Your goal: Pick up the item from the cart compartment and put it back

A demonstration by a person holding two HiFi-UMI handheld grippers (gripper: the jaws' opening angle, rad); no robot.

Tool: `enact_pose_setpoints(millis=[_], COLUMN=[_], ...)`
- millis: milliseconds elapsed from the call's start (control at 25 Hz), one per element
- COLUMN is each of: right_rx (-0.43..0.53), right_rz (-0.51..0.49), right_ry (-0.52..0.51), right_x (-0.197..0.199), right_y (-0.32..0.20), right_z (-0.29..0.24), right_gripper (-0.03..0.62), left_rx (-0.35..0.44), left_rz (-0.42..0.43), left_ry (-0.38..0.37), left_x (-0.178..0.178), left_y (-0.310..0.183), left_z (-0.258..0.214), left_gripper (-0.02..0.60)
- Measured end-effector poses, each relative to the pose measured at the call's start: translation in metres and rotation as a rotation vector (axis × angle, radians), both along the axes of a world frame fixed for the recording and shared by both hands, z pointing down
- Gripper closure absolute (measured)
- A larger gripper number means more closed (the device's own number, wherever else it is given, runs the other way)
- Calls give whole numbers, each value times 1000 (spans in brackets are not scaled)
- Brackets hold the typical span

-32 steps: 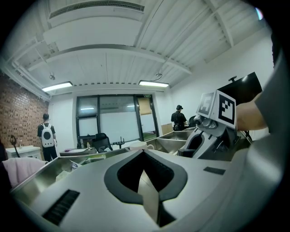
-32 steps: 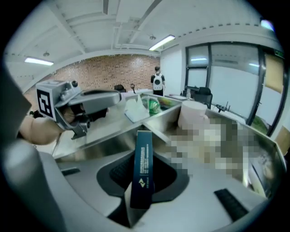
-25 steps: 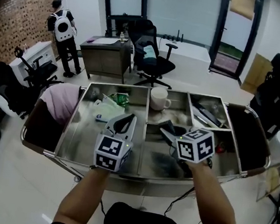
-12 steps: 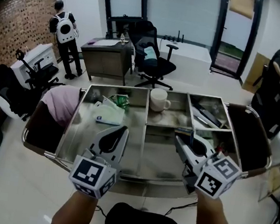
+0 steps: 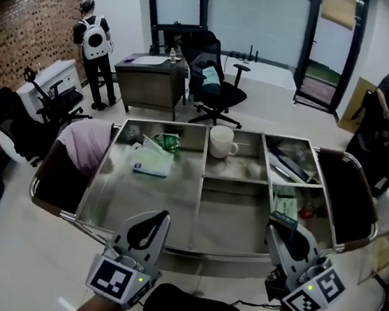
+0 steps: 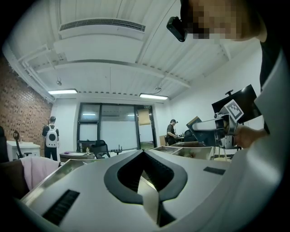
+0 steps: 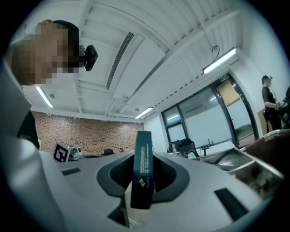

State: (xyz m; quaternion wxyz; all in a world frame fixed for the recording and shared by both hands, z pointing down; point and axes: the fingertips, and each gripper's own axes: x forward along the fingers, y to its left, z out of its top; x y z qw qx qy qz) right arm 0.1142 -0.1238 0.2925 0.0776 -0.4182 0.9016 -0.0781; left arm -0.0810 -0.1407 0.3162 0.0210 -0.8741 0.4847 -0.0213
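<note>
Now your right gripper (image 5: 277, 228) grasps the slim dark box (image 7: 143, 167), and your left gripper (image 5: 164, 215) is clenched on nothing.
You hold the box upright between the right jaws, its narrow edge toward that gripper's camera. From the head view it shows against the front right compartment of the cart (image 5: 205, 126). Your left gripper hangs at the cart's near edge, jaw tips together. A white mug (image 5: 221, 142) stands in the far middle compartment, well apart from both.

In the cart (image 5: 232, 219), mug (image 5: 221, 140) sits far middle, packets (image 5: 150, 158) in the left compartment, cloth (image 5: 83, 141) seemingly over the left end
</note>
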Motion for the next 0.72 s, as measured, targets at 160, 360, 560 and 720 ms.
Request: enact_pose_setpoints(millis=[160,360,560,720], right_rx=[-33,-66,-84,-82], right_rz=[28,36,22,11], right_ry=[-8,28,46,51], right_x=[12,10,6,4], right_y=[8,12,15,15], right_z=[11,31,37,35], right_gripper=[494,494,494,494], left_rx=[-5,-5,-21,-32], left_rz=[3,10,9,0], left_ry=[13,12,8,29], left_x=[0,0,0,1], left_y=[8,14,15,11], left_z=[2,7,12,12], left_gripper=[581,581,581,581])
